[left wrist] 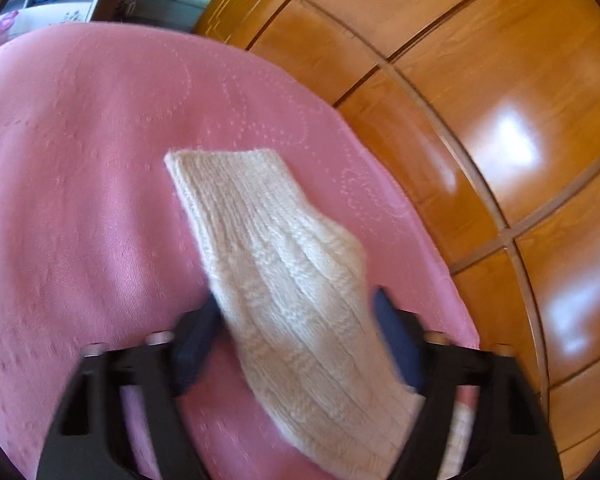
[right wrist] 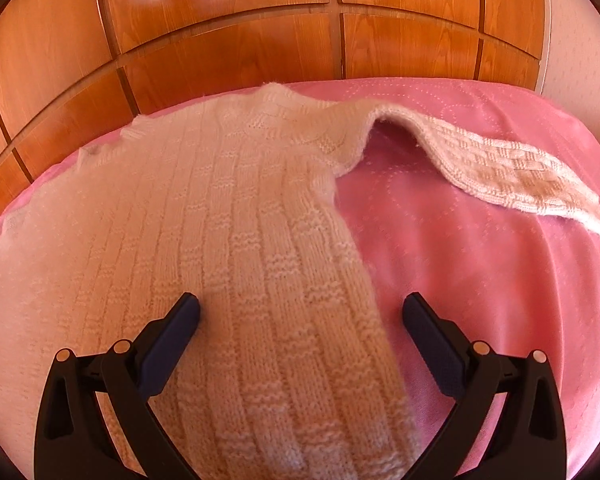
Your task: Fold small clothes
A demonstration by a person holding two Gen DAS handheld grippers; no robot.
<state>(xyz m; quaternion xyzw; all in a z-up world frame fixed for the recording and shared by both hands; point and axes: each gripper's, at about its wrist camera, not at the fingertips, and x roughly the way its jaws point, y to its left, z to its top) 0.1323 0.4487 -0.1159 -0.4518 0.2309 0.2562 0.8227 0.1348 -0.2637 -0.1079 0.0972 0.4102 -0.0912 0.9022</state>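
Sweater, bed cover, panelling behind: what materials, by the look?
Sweater: cream knit, probably wool or acrylic yarn; ribbed and basket-weave stitches, fuzzy edges. Bed cover: pink woven cloth, slight sheen, dotted stitched pattern; the fibre can't be told. Panelling: orange-brown wood or veneer, glossy varnish; grain lines and bright window glare.

Sweater [right wrist: 228, 240]: cream knit, vertical ribs with textured bands; its sleeve [right wrist: 512, 176] at 2 o'clock has a basket-weave check. Bedspread [right wrist: 480, 280]: pink, dotted stitched swirls. Wood panelling [right wrist: 220, 32] at 12 o'clock: glossy orange-brown, dark grooves. Gripper fingers [right wrist: 180, 328]: black with navy pads.
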